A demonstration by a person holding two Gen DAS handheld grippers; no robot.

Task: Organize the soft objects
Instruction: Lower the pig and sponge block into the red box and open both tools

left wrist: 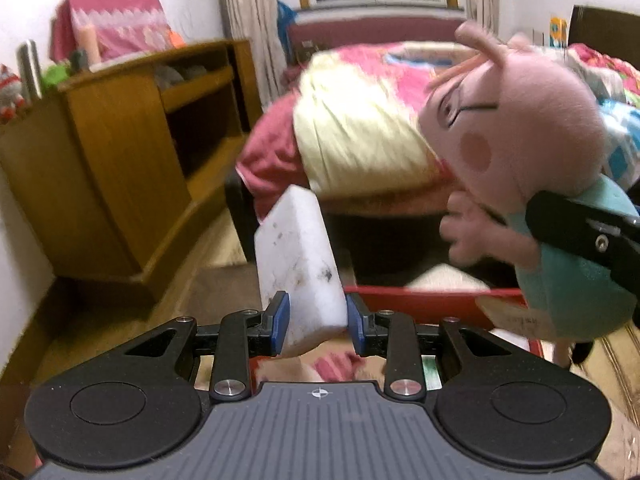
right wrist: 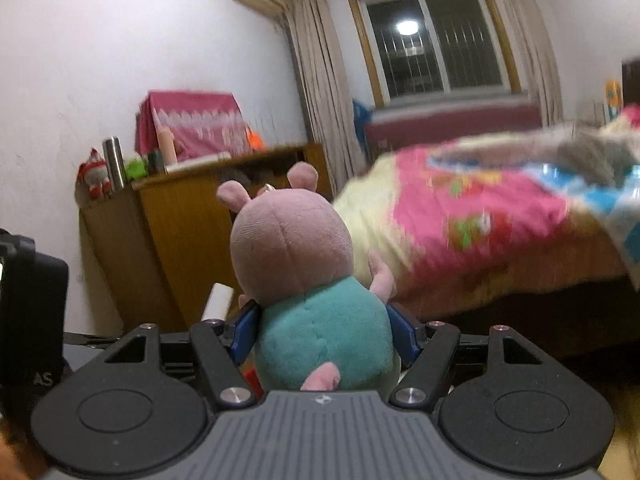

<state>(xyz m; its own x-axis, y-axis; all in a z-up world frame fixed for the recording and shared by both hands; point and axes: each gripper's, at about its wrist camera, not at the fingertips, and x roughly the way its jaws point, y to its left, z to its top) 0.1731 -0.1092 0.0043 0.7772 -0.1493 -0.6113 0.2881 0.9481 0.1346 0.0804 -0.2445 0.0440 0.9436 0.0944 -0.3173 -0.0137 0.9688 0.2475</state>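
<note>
My left gripper (left wrist: 318, 322) is shut on a white foam sponge block (left wrist: 298, 258), stained with dark specks, and holds it upright in the air. My right gripper (right wrist: 324, 330) is shut on the teal body of a pink pig plush toy (right wrist: 294, 248), seen from behind. The same plush (left wrist: 516, 128) shows at the right of the left wrist view, face side on, with a black finger of the right gripper (left wrist: 588, 240) across its teal body. The sponge's edge (right wrist: 218, 300) peeks out left of the plush in the right wrist view.
A red bin (left wrist: 420, 304) lies low, just beyond the left gripper. A bed with a pink and yellow quilt (right wrist: 460, 216) fills the right. A wooden cabinet (left wrist: 132, 152) with bottles and toys on top stands at the left wall. A curtained window (right wrist: 432, 40) is behind.
</note>
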